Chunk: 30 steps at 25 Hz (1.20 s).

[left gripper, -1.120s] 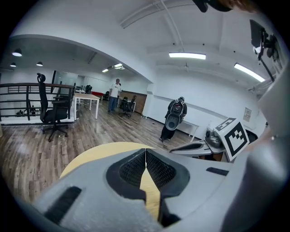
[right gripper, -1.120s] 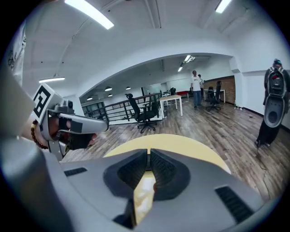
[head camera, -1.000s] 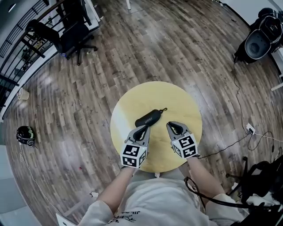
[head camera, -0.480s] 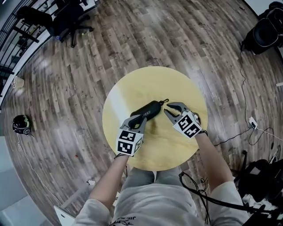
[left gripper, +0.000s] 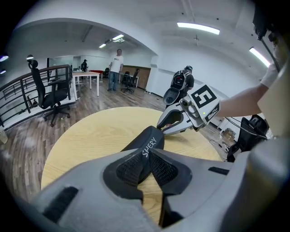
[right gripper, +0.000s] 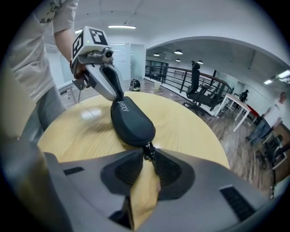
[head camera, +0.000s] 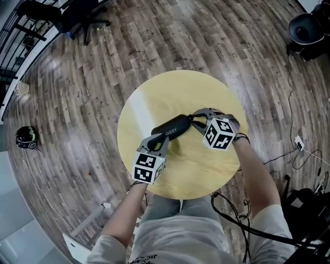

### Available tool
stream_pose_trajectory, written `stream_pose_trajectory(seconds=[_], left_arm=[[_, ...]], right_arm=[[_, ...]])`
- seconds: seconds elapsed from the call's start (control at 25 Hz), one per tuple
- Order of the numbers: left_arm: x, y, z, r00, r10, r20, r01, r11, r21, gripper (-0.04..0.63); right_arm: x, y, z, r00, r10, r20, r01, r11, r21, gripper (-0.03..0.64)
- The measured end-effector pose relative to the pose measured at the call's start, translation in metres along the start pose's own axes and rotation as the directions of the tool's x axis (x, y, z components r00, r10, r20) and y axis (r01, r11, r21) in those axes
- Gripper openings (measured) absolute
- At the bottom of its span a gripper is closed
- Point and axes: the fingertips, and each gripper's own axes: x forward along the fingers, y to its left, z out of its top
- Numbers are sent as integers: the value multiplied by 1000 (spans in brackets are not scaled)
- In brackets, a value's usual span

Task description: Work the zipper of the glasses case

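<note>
Now right hand-held gripper [head camera: 195, 119] has seemingly pinched zipper pull [right gripper: 148, 151]; left hand-held gripper [head camera: 164, 139] clamps case [head camera: 175, 126].

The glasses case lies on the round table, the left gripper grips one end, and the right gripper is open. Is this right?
No. The right gripper is not open: the right gripper view shows it shut on the zipper pull of the glasses case.

I am looking down at a round yellow tabletop [head camera: 154, 103] standing on a wood-plank floor [head camera: 77, 93]. A black office chair [head camera: 77, 13] is sitting well beyond the tabletop's far-left edge. A dark, helmet-like thing [head camera: 26, 138] is lying on the floor well off its left edge. Cables [head camera: 298, 142] are trailing off its right edge. Through the left gripper view, a person [left gripper: 118, 65] is standing beside a white table [left gripper: 86, 77] far off.
</note>
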Motion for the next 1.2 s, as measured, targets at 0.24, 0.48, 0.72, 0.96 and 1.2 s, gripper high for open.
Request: stream_pose_trajectory(seconds=[0.24,0.48,0.72,0.96,1.2], left_arm=[[-1,1,-1,1000,15,-5,-15,1000,12,29],[2,2,1,1000,31,-6,-31,999,9,25],[0,4,-1,999,40,-5,-40,999,-2,18],[2,4,-1,997,67,-27,-66,998,20,14],[1,4,-3,997,69,-37,-69,997,-16,12]], right_arm=[[9,4,2,996,47,-74,-56,991,-125,61],[11,0,1,988,57,-145,-74,991,-114,24],[10,1,0,979,54,-198,-77,991,-107,3],[5,10,-2,971,60,-233,-80,994,-75,2],[-4,33,-8,964,88,-250,-92,996,-6,1]])
